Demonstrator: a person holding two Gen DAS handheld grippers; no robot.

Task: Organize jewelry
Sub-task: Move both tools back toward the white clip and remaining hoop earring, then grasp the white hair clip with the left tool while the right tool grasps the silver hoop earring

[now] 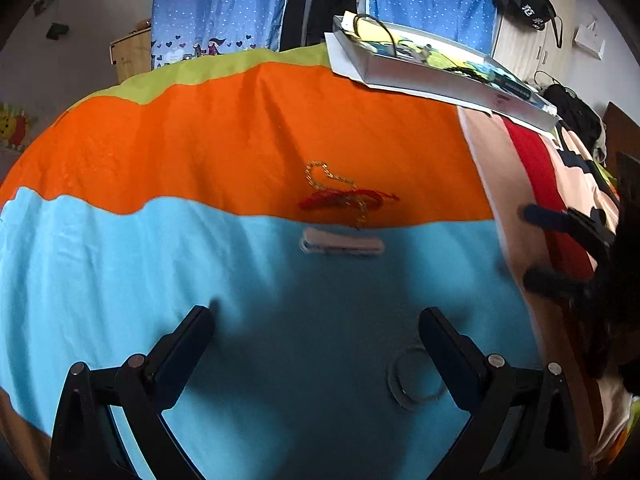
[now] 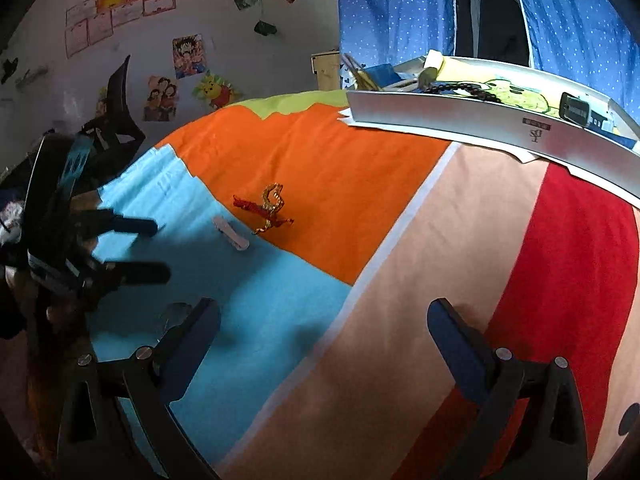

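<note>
Left wrist: ring (image 1: 414, 378) lies just beside left gripper's (image 1: 318, 326) spread right finger.

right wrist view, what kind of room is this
Probably a child's bedroom: cartoon posters taped on the wall, a blue dotted fabric wardrobe with clothes hanging inside, and a colour-block bedsheet under the jewelry.

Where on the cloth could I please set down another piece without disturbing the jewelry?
The peach and red stripes right of the orange panel, below the white tray, lie bare. It is crowded around the gold chain tangled with red cord, the pale hair clip and the clear bangle.
</note>
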